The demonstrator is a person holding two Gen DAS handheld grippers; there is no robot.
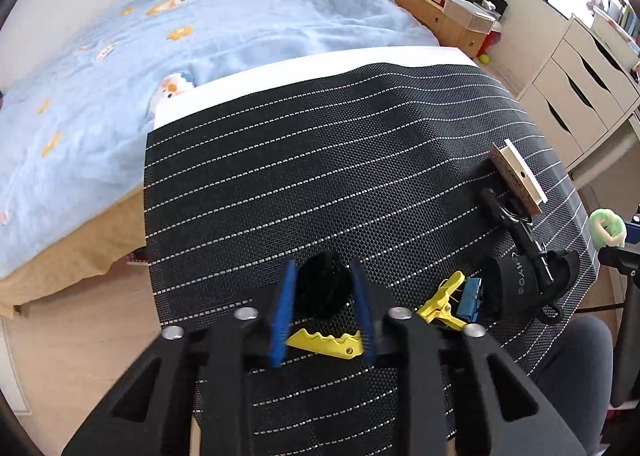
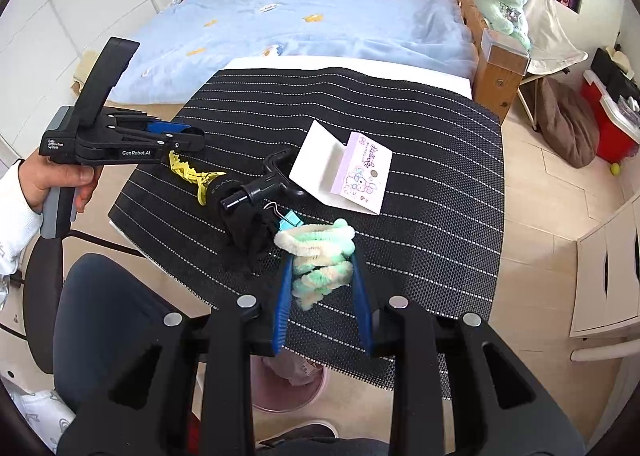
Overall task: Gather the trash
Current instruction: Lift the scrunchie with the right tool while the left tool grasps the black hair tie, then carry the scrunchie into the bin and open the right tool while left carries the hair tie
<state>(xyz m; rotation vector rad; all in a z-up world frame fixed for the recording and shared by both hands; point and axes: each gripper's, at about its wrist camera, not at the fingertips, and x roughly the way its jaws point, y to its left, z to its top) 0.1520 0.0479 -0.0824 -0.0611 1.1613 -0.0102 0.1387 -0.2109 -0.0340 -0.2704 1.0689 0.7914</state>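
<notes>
Black woven matting with dotted white stripes covers the table (image 2: 440, 215). At lower centre, my right jaws (image 2: 322, 276) clamp a fuzzy green-and-cream scrunchie (image 2: 320, 256). My left jaws (image 1: 323, 296) pinch a black pompom (image 1: 322, 288). Beside it lie a toothed yellow clip (image 1: 324, 342) and black strap (image 1: 508, 288); a pink bin (image 2: 288, 384) sits under the table edge.

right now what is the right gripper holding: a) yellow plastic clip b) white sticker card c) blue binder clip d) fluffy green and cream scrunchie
d, the right gripper has its blue fingers closed on the fluffy green and cream scrunchie above the striped black mat.
</notes>
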